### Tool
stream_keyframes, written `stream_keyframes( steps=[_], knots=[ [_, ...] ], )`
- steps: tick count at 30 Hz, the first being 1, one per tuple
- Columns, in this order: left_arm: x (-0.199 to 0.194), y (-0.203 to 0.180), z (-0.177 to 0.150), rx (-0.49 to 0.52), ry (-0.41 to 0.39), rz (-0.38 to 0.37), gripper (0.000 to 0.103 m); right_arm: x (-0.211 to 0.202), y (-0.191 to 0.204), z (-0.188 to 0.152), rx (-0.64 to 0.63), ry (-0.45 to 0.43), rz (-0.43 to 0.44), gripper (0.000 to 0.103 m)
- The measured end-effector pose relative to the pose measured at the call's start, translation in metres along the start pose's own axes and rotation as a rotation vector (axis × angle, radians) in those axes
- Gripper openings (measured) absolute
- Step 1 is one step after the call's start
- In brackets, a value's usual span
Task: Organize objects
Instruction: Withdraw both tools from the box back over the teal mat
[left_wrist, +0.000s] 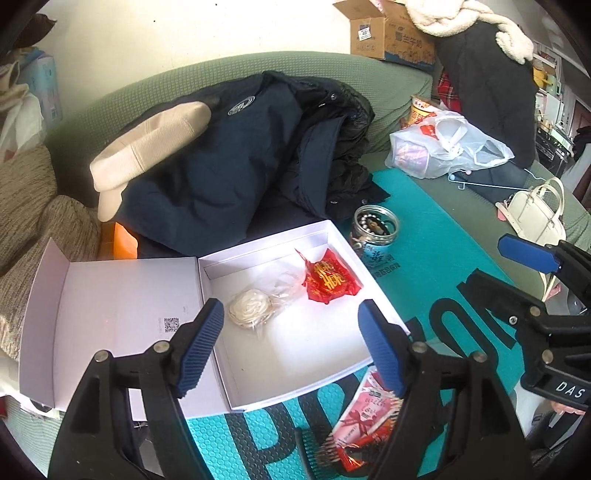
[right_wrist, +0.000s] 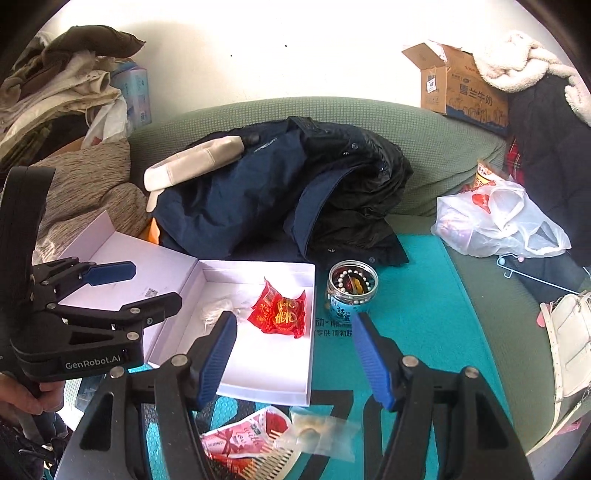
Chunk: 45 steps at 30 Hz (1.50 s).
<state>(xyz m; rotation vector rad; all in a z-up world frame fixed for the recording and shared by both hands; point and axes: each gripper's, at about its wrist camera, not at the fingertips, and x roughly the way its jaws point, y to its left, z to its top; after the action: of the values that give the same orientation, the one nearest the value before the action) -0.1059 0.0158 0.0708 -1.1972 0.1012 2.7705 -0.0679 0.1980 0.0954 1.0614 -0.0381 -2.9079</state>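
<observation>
Teal foam matting (right_wrist: 424, 332) with big dark lettering covers the seat of a green sofa (right_wrist: 424, 147), and both of my tools hang above it. Nearest to me, at the lower edge of the right view, lie a pink wrapped packet (right_wrist: 236, 437), a comb (right_wrist: 271, 463) and a small clear packet (right_wrist: 321, 430), all on the mat just in front of the box. My left gripper (left_wrist: 291, 347) has its blue pads spread wide with nothing between them; it hangs over the near part of the white box (left_wrist: 295, 384). My right gripper (right_wrist: 295, 354) is likewise spread and empty, over the box's right front corner.

Beyond the pads, the white box sits with its hinged lid (left_wrist: 122, 295) folded flat to the left. Inside are a red wrapped sweet (left_wrist: 328, 280) with gold lettering toward the back right, a clear plastic wrapper just left of it, and a coiled white cord (left_wrist: 249, 308) nearer the middle. Just past the box's right back corner stands a small open jar of beads (right_wrist: 352, 286), apart from the box wall.

Farther back a navy jacket (left_wrist: 229, 166) is heaped on the cushions with a cream cap (left_wrist: 147, 151) resting on it. To the right lie a white plastic bag (right_wrist: 495, 221) and a white handbag (left_wrist: 537, 210). On the sofa back sits a cardboard carton (right_wrist: 465, 92).
</observation>
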Motion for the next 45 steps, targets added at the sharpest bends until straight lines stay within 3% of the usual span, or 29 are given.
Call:
stream_keyframes(
  steps=[10,20,35,42,45],
  knots=[
    [-0.034,-0.034,-0.027,0.048,-0.007,-0.001,0.079,-0.036,-0.006,-0.039,0.059,-0.009,-0.049,0.066],
    [-0.042,-0.04,-0.058,0.029,0.021,-0.039,0.079,-0.054,-0.016,-0.077,0.117,0.001,-0.07,0.066],
    [-0.023,-0.039,-0.117,0.016,0.115,-0.133,0.079,-0.052,-0.011,-0.132,0.212,0.073,-0.034,0.067],
    [-0.006,-0.03,-0.142,0.01,0.165,-0.123,0.079,-0.045,-0.006,-0.151,0.264,0.085,-0.014,0.067],
    [0.001,-0.022,-0.151,-0.012,0.182,-0.118,0.079,-0.039,-0.003,-0.157,0.273,0.101,-0.001,0.076]
  ],
)
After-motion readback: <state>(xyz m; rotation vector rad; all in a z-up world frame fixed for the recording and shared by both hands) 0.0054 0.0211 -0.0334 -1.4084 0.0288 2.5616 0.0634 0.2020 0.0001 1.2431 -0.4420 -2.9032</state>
